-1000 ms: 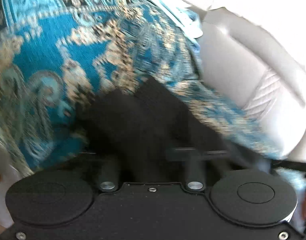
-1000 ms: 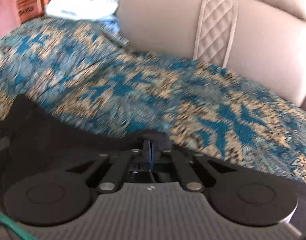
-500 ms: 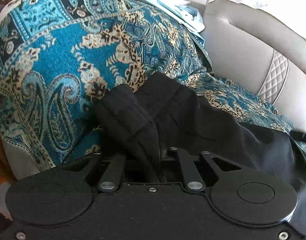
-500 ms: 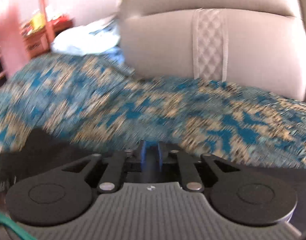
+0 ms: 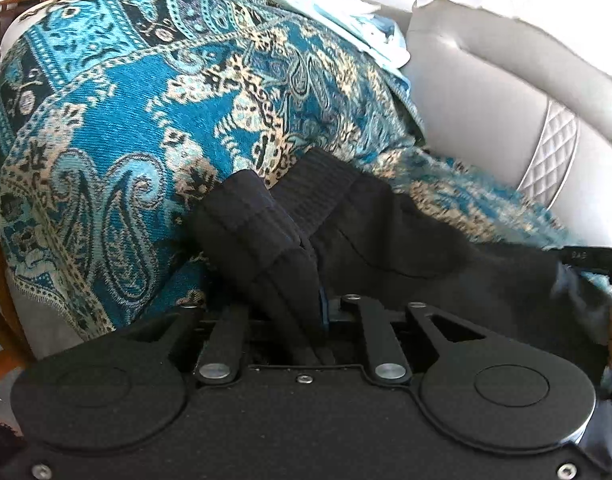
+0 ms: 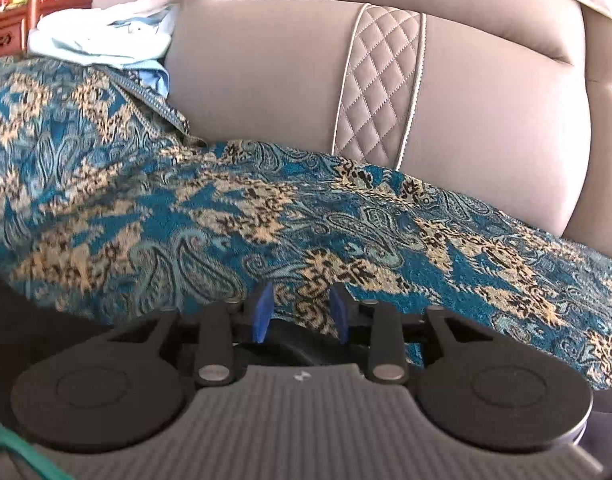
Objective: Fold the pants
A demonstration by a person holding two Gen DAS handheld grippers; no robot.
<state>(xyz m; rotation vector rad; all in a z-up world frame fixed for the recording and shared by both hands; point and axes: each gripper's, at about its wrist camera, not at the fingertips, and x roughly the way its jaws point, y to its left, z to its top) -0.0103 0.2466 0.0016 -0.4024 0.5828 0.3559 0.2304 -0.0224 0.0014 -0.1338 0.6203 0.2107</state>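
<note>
Gripping a thick fold of the black pants, the left gripper has its jaws clenched on the ribbed waistband, which bunches up straight ahead of the fingertips. Beyond the jaws and to their left, a blue paisley throw covers a rounded sofa arm, and the rest of the dark cloth trails off to the right of the jaws. Ahead and to the right rises the beige sofa back.

The right gripper stands with its jaws released, the blue pads apart with nothing between them. Just under and behind them lies dark fabric of the pants, running off to the left. Ahead of the jaws spreads the throw, then the sofa's quilted panel. A pale blue garment lies far ahead to the left.
</note>
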